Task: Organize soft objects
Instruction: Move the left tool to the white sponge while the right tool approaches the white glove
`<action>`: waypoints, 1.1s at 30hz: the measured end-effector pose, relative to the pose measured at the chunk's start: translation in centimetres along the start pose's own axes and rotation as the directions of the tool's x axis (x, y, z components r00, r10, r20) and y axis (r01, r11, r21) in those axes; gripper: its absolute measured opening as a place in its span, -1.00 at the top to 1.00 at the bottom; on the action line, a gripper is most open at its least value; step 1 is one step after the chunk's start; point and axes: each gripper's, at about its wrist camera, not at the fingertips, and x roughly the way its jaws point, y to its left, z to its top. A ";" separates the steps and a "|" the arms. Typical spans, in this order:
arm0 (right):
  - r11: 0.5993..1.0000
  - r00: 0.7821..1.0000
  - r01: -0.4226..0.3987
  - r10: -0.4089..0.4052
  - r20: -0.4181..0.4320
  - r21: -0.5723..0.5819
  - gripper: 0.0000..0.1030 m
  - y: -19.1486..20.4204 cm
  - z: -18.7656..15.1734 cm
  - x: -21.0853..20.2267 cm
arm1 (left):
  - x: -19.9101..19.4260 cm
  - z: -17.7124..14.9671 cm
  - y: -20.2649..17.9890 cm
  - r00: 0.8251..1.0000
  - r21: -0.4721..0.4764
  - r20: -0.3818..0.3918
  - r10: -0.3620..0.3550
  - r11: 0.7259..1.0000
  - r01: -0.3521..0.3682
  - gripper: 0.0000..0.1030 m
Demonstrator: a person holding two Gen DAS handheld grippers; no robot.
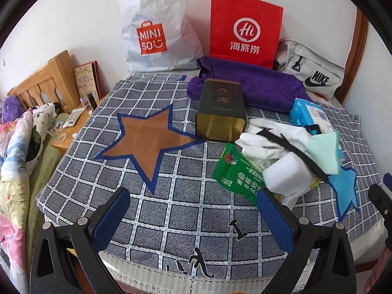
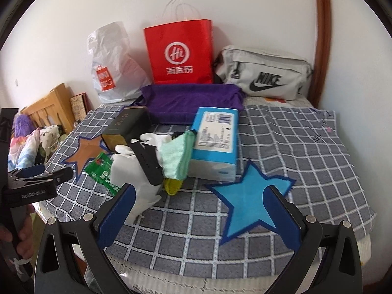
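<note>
A pile lies mid-table on the checked cloth point(image 1: 171, 210): white gloves point(image 1: 267, 142), a mint green sock point(image 1: 323, 152), a white sponge block point(image 1: 286, 174), a black watch strap point(image 2: 147, 161), a green packet point(image 1: 235, 171) and a blue tissue pack point(image 2: 215, 142). A brown star patch point(image 1: 149, 139) lies left, a blue star patch point(image 2: 250, 203) right. My left gripper point(image 1: 193, 210) is open and empty, near the packet. My right gripper point(image 2: 203, 208) is open and empty, between the gloves point(image 2: 132, 176) and the blue star.
A dark tin box point(image 1: 220, 110) lies on its side behind the pile. A purple towel point(image 1: 257, 85), a Miniso plastic bag point(image 1: 156, 29), a red paper bag point(image 1: 245, 27) and a grey Nike pouch point(image 1: 311, 73) line the back wall. A wooden nightstand with a glass point(image 1: 57, 129) stands left.
</note>
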 end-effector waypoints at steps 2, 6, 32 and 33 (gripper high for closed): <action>0.999 1.000 -0.018 0.019 0.010 -0.032 -0.88 0.8 0.5 0.7 | 0.9 -0.1 0.4 1.000 -0.007 -0.019 -0.006 1.000 0.006 -1.00; 0.993 0.995 -0.095 0.097 0.018 -0.076 -0.79 2.4 1.3 2.0 | 2.5 -0.2 1.4 0.998 -0.027 -0.045 -0.032 0.999 0.030 -1.00; 0.994 0.988 -0.109 0.109 -0.105 0.011 0.42 1.5 1.9 9.9 | 3.5 0.6 -0.4 0.961 0.064 -0.024 -0.275 0.959 0.276 -1.00; 0.994 0.988 -0.111 0.113 -0.101 0.017 0.47 1.2 1.9 9.8 | 3.3 0.5 -0.8 0.956 0.077 -0.023 -0.292 0.953 0.293 -1.00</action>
